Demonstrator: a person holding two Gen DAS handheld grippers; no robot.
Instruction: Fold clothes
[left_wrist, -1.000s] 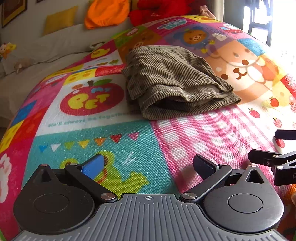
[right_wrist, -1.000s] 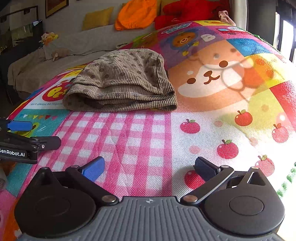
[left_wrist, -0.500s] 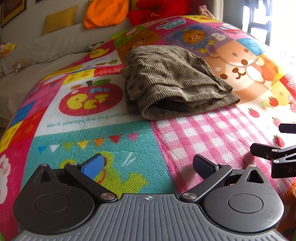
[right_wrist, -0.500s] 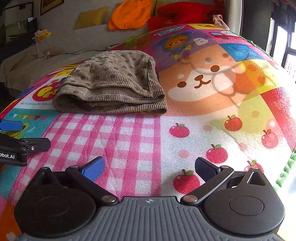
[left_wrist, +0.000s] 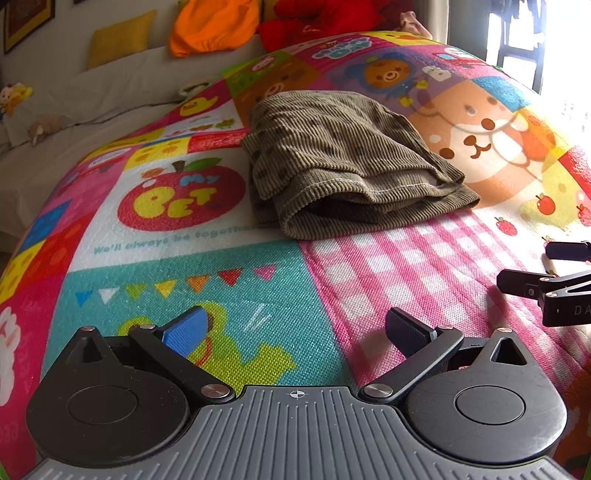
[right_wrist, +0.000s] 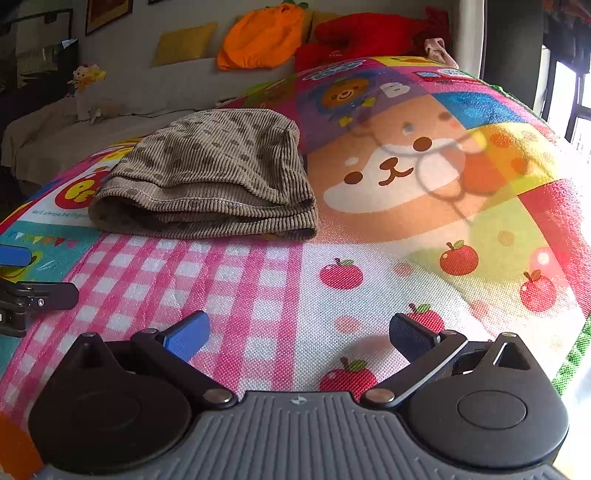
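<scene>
A folded brown corduroy garment (left_wrist: 343, 162) lies on a colourful cartoon play mat (left_wrist: 192, 280), with its open folded edge just past the mat's pink checked patch (left_wrist: 406, 266). The left hand-held gripper (left_wrist: 295, 328) hovers low over the mat, well short of the garment, with its jaws spread wide and empty. The right hand-held gripper (right_wrist: 299, 332) sits beside it, over the checked patch and printed apples (right_wrist: 341, 273), also wide open and holding nothing. Beyond the garment, orange (right_wrist: 258, 35) and red cushions (right_wrist: 365, 35) rest on a sofa.

Daylight is pouring in from a window (left_wrist: 554, 44) at the right, washing the play mat's (right_wrist: 554, 229) right edge into glare. Fisheye distortion is bulging the mat and bending the frame edges; the centre is staying sharp.
</scene>
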